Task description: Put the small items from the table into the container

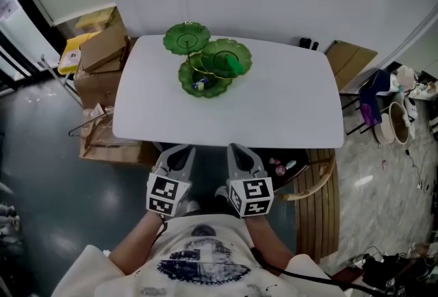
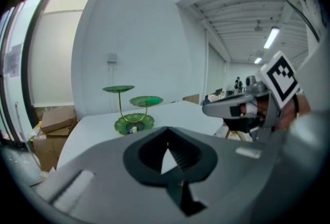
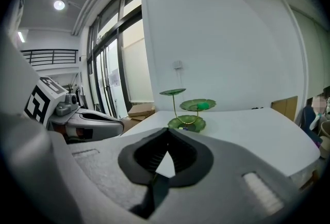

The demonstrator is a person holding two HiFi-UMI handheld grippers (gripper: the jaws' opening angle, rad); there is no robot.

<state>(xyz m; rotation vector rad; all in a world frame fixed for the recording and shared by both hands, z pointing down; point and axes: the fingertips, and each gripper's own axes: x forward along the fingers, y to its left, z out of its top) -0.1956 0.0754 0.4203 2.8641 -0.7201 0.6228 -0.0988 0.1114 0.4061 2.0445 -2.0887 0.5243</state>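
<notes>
A green three-tier leaf-shaped dish stand [image 1: 206,59] stands at the far middle of the white table [image 1: 274,107]. A bright green item [image 1: 235,67] lies on its right dish, and small items [image 1: 198,85] lie in the lowest dish. No loose items show on the tabletop. Both grippers are held close to my body, short of the table's near edge. The left gripper [image 1: 181,150] and the right gripper [image 1: 237,148] are side by side, both shut and holding nothing. The stand [image 2: 133,114] [image 3: 187,113] appears far ahead of the shut jaws in each gripper view.
Cardboard boxes [image 1: 102,49] are stacked left of the table. A flat cardboard piece [image 1: 350,59] leans at the back right. A wooden chair [image 1: 320,200] stands by the near right corner, with bags and a basket [image 1: 393,121] farther right.
</notes>
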